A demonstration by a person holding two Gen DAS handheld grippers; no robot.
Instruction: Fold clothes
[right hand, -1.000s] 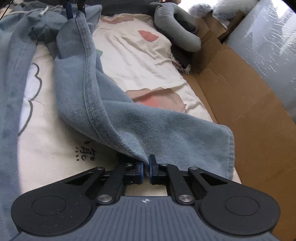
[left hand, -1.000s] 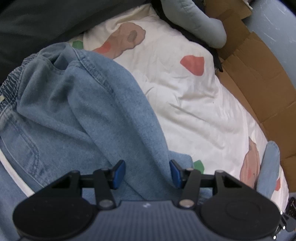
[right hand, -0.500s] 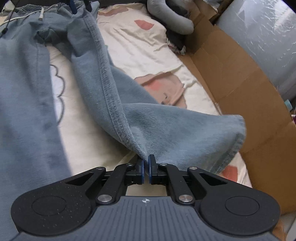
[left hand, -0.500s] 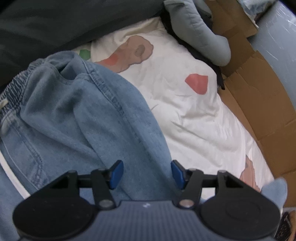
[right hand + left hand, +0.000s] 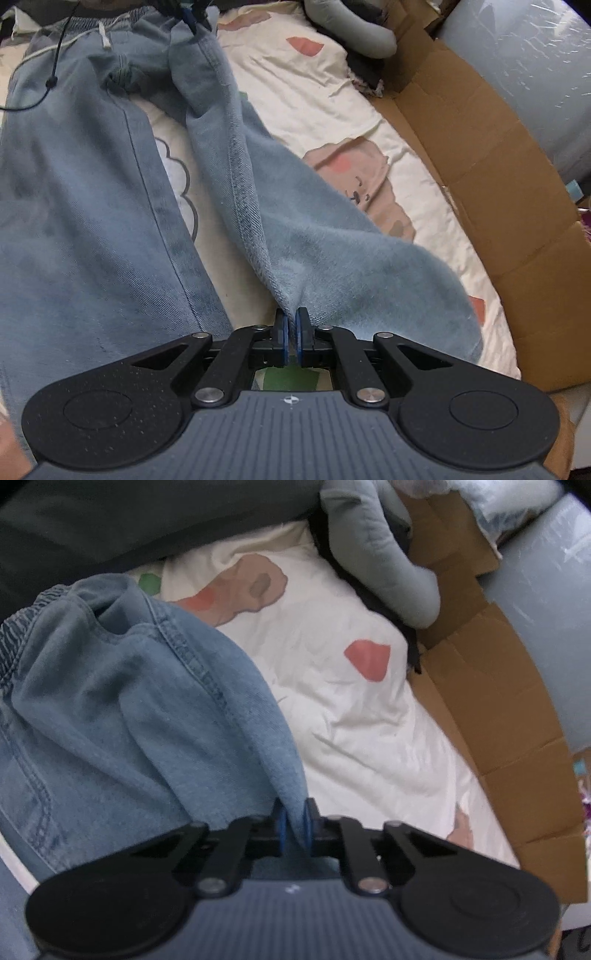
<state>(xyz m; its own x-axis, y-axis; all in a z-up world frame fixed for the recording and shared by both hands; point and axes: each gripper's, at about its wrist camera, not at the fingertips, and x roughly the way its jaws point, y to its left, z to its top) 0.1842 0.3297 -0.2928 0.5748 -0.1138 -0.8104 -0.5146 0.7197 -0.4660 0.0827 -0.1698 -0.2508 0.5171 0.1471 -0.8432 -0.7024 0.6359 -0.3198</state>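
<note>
Light blue jeans (image 5: pixel 92 221) lie on a cream printed bedsheet (image 5: pixel 295 85). My right gripper (image 5: pixel 291 336) is shut on the seam edge of the right trouser leg (image 5: pixel 332 266) near its hem, holding it lifted. My left gripper (image 5: pixel 293 825) is shut on a fold of the jeans (image 5: pixel 147 709) near the elastic waistband (image 5: pixel 14 638). In the right wrist view the left gripper (image 5: pixel 188 16) shows at the top, pinching the upper end of the same leg. The other leg lies flat at the left.
A grey curved pillow (image 5: pixel 380 561) lies at the head of the bed. Flattened brown cardboard (image 5: pixel 498 166) lines the bed's right side against a pale wall (image 5: pixel 535 74). A dark blanket (image 5: pixel 129 524) lies beyond the waistband. A thin black cord (image 5: pixel 55 70) crosses the jeans' upper left.
My left gripper has closed from open onto a fold of the jeans. My right gripper has kept its hold and drawn the leg out straighter and higher.
</note>
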